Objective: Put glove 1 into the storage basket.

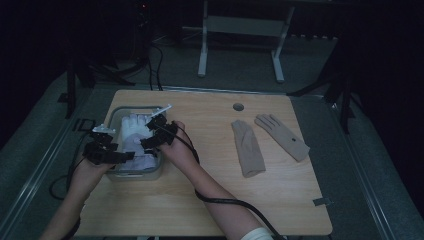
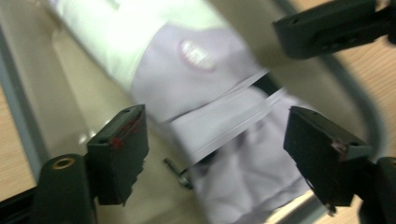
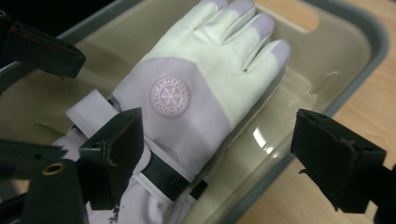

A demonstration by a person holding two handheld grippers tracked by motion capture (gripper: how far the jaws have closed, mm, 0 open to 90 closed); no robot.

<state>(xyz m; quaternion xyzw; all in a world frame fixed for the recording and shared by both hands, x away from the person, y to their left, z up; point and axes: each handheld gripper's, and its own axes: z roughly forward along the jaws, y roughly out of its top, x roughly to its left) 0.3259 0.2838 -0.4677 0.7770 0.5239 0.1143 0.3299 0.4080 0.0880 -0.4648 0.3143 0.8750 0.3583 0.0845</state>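
Note:
A white and lilac winter glove (image 1: 136,132) lies in a shallow grey-rimmed bin (image 1: 150,173) at the table's left. In the right gripper view the glove (image 3: 196,93) shows a round snowflake badge and a black wrist strap. My right gripper (image 3: 217,135) hangs open over the glove's cuff, touching nothing. In the left gripper view, my left gripper (image 2: 215,126) is also open, just above the lilac cuff (image 2: 233,154), with nothing between its jaws. From above, the left gripper (image 1: 122,156) is at the bin's near left and the right gripper (image 1: 152,137) at its right side.
Two beige thin gloves (image 1: 247,147) (image 1: 282,136) lie flat on the wooden table (image 1: 210,200) to the right. A round cable hole (image 1: 238,107) sits near the far edge. A desk frame (image 1: 240,30) stands beyond the table. The surroundings are dark.

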